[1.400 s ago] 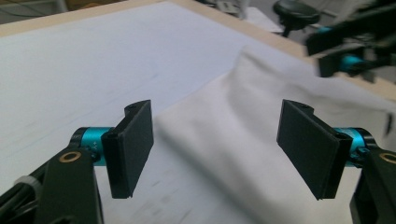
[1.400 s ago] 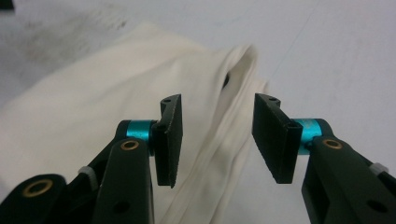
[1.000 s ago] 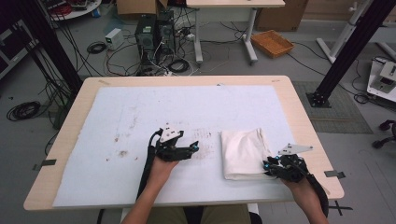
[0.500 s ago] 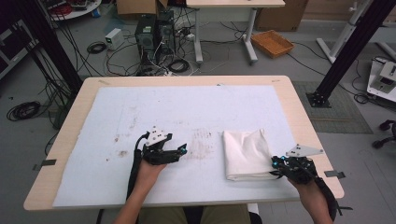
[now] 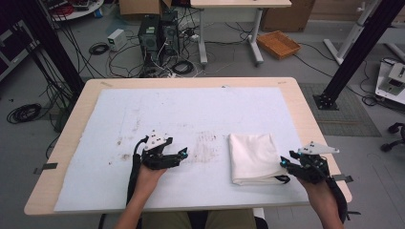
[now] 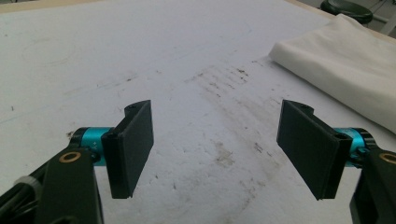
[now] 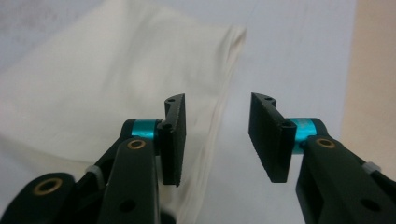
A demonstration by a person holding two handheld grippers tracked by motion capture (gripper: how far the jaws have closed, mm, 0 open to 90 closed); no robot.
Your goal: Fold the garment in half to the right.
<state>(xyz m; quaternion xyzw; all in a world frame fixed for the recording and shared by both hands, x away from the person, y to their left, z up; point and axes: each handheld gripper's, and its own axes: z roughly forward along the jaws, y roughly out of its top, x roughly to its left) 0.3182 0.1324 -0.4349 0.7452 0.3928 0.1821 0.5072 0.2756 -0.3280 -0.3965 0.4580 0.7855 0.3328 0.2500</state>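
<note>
Two grippers rest low in the high view: the left gripper [image 5: 183, 153] at lower centre-left, jaws spread wide over the stained white mat [image 5: 191, 114] on the table [image 5: 305, 109]; the right gripper [image 5: 282, 171] at lower right, jaws parted, seemingly touching the folded cloth [image 5: 253, 157] at its near right corner

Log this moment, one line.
left tool: open, over mat | right tool: open, at folded cloth near-right edge | nothing held

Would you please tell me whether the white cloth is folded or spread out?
Folded: the white cloth lies as a compact rectangle, with stacked layers visible along its edge.
</note>
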